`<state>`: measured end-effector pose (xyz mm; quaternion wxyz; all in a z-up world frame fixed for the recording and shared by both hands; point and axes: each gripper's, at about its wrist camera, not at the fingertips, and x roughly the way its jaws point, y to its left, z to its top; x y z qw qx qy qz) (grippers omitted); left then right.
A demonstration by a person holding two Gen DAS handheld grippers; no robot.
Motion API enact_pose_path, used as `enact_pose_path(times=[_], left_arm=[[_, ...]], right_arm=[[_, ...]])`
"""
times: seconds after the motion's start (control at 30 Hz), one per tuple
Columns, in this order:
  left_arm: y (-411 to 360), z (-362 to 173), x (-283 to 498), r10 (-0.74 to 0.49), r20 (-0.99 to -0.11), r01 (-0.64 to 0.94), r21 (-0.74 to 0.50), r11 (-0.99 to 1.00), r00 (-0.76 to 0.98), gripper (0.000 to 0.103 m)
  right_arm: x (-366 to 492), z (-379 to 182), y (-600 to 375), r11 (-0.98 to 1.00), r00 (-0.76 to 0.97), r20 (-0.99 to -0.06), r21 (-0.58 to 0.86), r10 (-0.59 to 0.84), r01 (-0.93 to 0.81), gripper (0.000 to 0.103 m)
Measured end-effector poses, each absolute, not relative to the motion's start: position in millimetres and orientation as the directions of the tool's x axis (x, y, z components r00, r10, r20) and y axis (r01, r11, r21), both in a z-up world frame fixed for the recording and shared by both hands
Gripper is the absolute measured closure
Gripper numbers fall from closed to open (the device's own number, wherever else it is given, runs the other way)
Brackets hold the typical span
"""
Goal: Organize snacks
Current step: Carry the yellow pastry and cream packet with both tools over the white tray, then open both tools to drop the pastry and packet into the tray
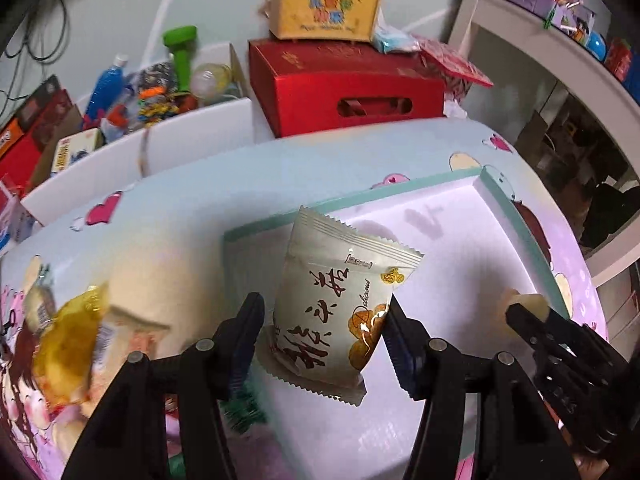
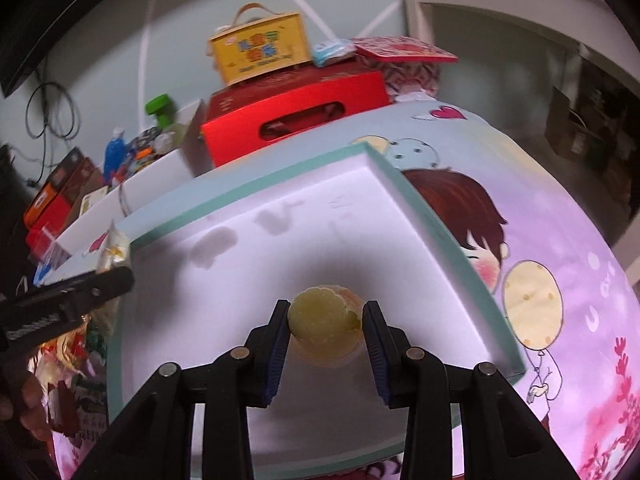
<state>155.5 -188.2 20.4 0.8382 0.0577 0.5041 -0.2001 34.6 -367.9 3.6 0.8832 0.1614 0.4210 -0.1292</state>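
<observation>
My left gripper (image 1: 326, 316) is shut on a white snack packet (image 1: 340, 280) with brown writing. It holds the packet upright over the near left corner of a shallow white box with a teal rim (image 1: 360, 196). My right gripper (image 2: 326, 314) is shut on a round pale yellow pastry (image 2: 324, 320) in clear wrap, low over the inside of the box (image 2: 432, 216). In the left wrist view the right gripper (image 1: 524, 308) shows at the right with the pastry at its tip. The left gripper's black body (image 2: 80, 292) crosses the left edge of the right wrist view.
A yellow-wrapped snack (image 1: 68, 356) and other packets lie on the cartoon tablecloth (image 2: 560, 240) left of the box. Behind stand a red carton (image 1: 344, 92) with a yellow handled box (image 1: 324, 12) on top, and a white bin of toys (image 1: 160, 80). White shelving (image 1: 560, 60) is at the right.
</observation>
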Motion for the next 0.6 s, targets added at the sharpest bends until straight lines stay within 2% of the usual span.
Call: enact_pose_path(times=[0.13,0.2,0.27,0.33,0.43,0.5,0.57,0.6], left_arm=[[-197,15,156,-0.276,-0.876,0.401,-0.106,0.91,0.396,0.025],[-197,16,153,-0.274,-0.871,0.395,-0.102,0.913,0.409,0.022],[-195,18,152,-0.269,-0.868,0.384,-0.1,0.918,0.418,0.013],[-190,23,151,-0.269,-0.861,0.372,-0.101,0.923,0.432,0.013],[-181,32,148,-0.268,-0.848,0.355,-0.102,0.929,0.457,0.012],[-172,39,145,-0.262,-0.838,0.335,-0.102,0.937,0.478,0.01],[-161,46,143,-0.25,-0.828,0.312,-0.096,0.945,0.502,0.005],[-153,50,140,-0.242,-0.817,0.296,-0.091,0.951,0.524,0.005]], right_arm=[[31,1,-380,0.899,0.599,-0.793,0.172,-0.116,0.402,0.064],[30,1,-382,0.895,0.596,-0.794,0.175,-0.118,0.411,0.062],[29,2,-383,0.895,0.6,-0.79,0.174,-0.121,0.41,0.056],[28,4,-382,0.897,0.604,-0.788,0.176,-0.118,0.405,0.049],[28,6,-380,0.898,0.603,-0.789,0.173,-0.12,0.405,0.047],[27,6,-379,0.898,0.599,-0.792,0.173,-0.118,0.406,0.041],[28,6,-378,0.899,0.595,-0.796,0.173,-0.113,0.402,0.021],[28,7,-376,0.901,0.596,-0.795,0.173,-0.11,0.397,0.017]])
